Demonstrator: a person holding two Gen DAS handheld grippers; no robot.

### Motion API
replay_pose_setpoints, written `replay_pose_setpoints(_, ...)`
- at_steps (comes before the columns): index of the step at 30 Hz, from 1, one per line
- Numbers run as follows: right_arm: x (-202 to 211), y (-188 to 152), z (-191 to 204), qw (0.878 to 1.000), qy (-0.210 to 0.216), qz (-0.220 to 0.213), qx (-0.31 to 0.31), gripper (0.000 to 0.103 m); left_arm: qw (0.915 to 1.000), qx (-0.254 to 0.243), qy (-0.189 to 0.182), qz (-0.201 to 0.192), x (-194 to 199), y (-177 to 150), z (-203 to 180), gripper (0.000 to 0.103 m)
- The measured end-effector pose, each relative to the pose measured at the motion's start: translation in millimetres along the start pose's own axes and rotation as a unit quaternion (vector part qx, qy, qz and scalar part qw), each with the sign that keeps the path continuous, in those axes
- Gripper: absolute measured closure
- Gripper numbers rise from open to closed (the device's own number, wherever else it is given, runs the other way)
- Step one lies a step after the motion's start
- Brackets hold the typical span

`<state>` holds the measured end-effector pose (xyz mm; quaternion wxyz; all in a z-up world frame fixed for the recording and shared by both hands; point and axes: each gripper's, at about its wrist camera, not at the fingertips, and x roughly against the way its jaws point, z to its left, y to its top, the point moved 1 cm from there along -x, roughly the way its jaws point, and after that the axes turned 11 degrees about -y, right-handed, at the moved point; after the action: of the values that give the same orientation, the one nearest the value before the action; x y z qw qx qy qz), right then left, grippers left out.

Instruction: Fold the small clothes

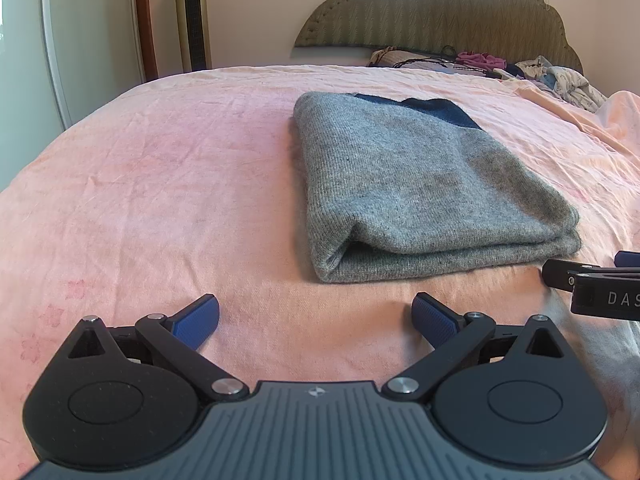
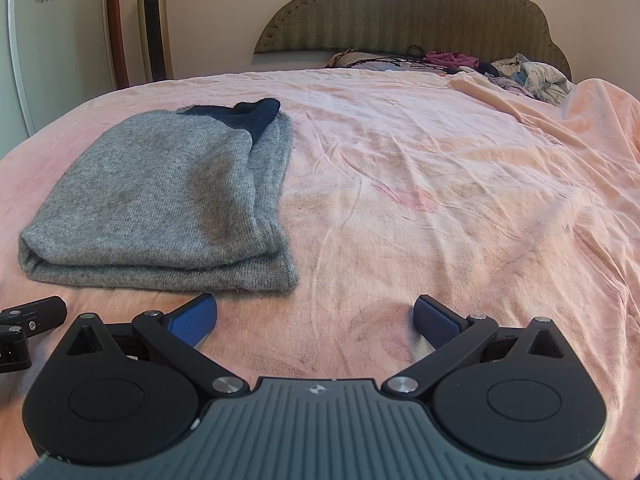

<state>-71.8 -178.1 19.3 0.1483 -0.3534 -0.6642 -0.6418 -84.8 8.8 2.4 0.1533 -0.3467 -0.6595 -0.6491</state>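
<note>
Both sets of fingers spread wide, nothing held. Left gripper sits low over the pink bedsheet, blue pads apart with bare sheet between them. Right gripper same posture, pads wide, also over bare sheet.

Grey sweater lies folded flat on the bed, a compact rectangle in stacked layers, fold edge facing me. Dark navy collar section shows at the far end. From the left wrist view it's ahead and to the right, just beyond my fingers, not touching. From the right wrist view the same sweater is ahead and to the left, near edge just past the left pad; navy part bunched at the far end.

Each gripper catches the other at frame edge: right one at the right side of the left view, left one at the left side of the right view.

Far end of the bed: padded headboard, and a pile of loose clothes at its foot. Tower heater stands against the wall on the left.
</note>
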Motion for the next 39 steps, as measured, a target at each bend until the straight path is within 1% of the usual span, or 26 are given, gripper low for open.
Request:
replay_pose_setpoints(17,0.0,0.1,0.1,1.0,0.0,0.0,0.0,0.0,1.0,0.0,0.0,0.0,-0.5,-0.1,0.3,0.0)
replay_pose_setpoints(24,0.0,0.0,0.4,1.0,0.0,0.0,0.0,0.0,1.0,0.004,0.008,0.002,-0.2,0.4,-3.2,0.0)
replay_pose_setpoints(34,0.1,-0.1,0.6,1.0,0.0,0.0,-0.001,0.0,0.9995,0.023,0.018,0.013,-1.1,4.0,-3.7,0.0)
replay_pose_setpoints(37,0.0,-0.1,0.7,1.0,0.0,0.0,-0.001,0.0,0.9992,0.031,0.024,0.01,-3.2,5.8,-3.6,0.0)
replay_pose_setpoints(39,0.3,-0.1,0.6,1.0,0.0,0.0,-0.001,0.0,0.9992,0.027,0.027,0.005,-4.0,4.2,-4.7,0.0)
